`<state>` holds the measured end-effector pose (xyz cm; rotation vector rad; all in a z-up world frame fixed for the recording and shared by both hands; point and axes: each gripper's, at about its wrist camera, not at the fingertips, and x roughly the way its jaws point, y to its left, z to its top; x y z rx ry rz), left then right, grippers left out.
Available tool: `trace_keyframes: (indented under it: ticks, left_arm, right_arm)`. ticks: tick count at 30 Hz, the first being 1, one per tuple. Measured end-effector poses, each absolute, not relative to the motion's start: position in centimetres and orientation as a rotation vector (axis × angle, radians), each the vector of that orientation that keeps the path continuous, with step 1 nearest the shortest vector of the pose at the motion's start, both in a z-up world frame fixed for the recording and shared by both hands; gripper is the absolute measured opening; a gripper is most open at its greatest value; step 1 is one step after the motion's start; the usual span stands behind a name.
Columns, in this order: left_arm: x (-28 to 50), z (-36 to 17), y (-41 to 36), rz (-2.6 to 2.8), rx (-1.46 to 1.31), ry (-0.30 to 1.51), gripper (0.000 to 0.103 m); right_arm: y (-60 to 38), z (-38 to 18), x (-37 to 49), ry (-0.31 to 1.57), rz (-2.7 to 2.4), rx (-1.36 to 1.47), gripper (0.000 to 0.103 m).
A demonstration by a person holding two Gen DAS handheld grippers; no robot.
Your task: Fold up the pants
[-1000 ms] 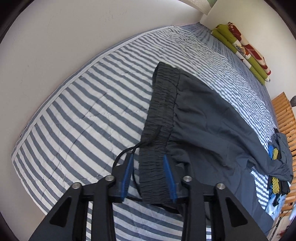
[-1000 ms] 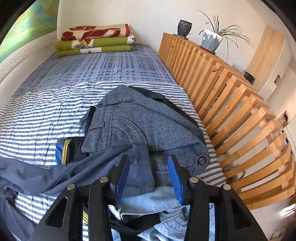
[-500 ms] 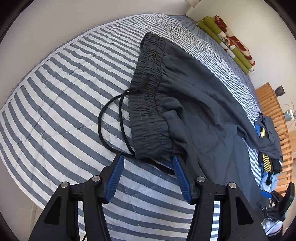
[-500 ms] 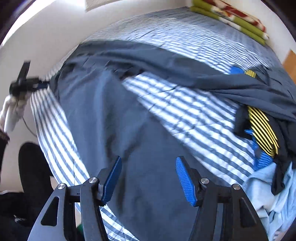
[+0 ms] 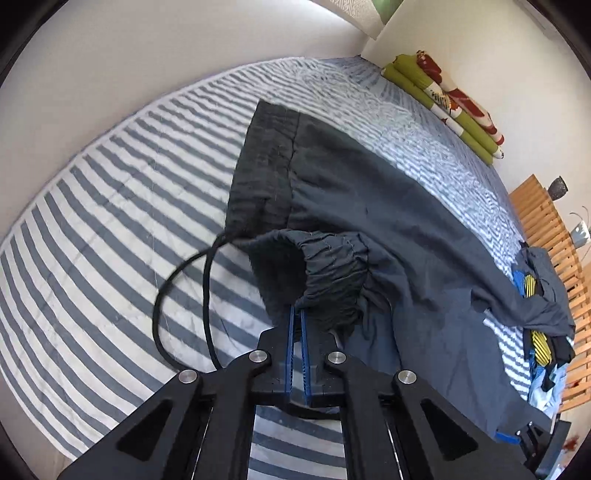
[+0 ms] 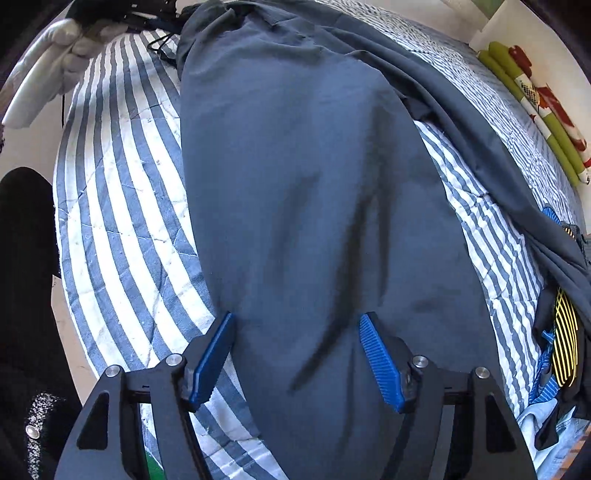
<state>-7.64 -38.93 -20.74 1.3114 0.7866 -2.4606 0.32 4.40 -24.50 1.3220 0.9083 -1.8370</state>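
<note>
Dark grey pants (image 5: 369, 206) lie spread across the striped bed (image 5: 110, 221). My left gripper (image 5: 297, 314) is shut on the near end of the elastic waistband (image 5: 332, 273), which bunches up above the blue pads. The black drawstring (image 5: 184, 288) loops loose on the quilt to the left. In the right wrist view, one pant leg (image 6: 314, 184) runs down the middle of the bed. My right gripper (image 6: 295, 350) hovers over that leg with its jaws opening; the cloth lies under the gap and the pads (image 6: 214, 354) do not press on it.
A pile of other clothes (image 5: 539, 332) lies at the bed's right edge by a wooden slatted rail (image 5: 546, 214). Folded green and red blankets (image 5: 454, 107) rest at the far end. A gloved hand (image 6: 74, 33) and dark clothing (image 6: 22, 295) show on the left.
My left gripper went from open around the waistband's near end to shut on it, bunching the cloth. My right gripper swung from the clothes pile to above the pant leg and widened.
</note>
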Motion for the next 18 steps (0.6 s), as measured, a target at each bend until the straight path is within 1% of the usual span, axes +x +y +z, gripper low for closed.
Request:
trace_keyframes:
  ticks: [1,2,4,5,7,9,11,13,15,18]
  left_arm:
    - [-7.8,-19.6,-39.5,-2.477,1.287,0.790,0.001]
    - [-7.9,-18.4,-40.0,-2.488,1.261,0.775,0.000]
    - [-8.0,-16.2,-40.8,-2.517,1.230,0.737,0.000]
    - [-8.0,-15.4,-41.2,-2.527,1.230,0.724,0.000]
    - [-8.2,-14.5,-41.5,-2.536,1.243,0.681,0.000]
    - [-7.3,-14.1,-41.9,-2.536,1.249,0.652,0.000]
    - [-6.5,-14.1,-42.5,-2.514,1.250,0.686,0.000]
    - [-5.2,-14.0,-43.6,-2.482,1.233,0.729,0.000]
    - [-3.4,-13.6,-45.4,-2.448,1.186,0.782,0.000]
    - [-0.5,-12.5,-48.2,-2.411,1.095,0.835,0.000]
  right_arm:
    - [4.4,-24.4,0.3,0.921,-1.833,1.327,0.066]
    - [4.5,-24.4,0.3,0.936,-1.829,1.334,0.062]
    - [4.6,-24.0,0.2,0.952,-1.812,1.347,0.015]
    - [4.7,-23.8,0.0,0.957,-1.813,1.362,0.010]
    - [5.1,-22.9,-0.4,0.963,-1.847,1.355,0.004]
    - [5.5,-22.0,-0.9,0.948,-1.879,1.348,0.002]
    - [5.9,-21.1,-1.4,0.908,-1.913,1.357,0.001]
    - [6.4,-20.0,-2.1,0.821,-1.932,1.379,0.001]
    - [6.4,-19.0,-2.9,0.747,-1.947,1.392,0.001]
    - [5.1,-16.2,-3.0,0.680,-1.963,1.337,0.001]
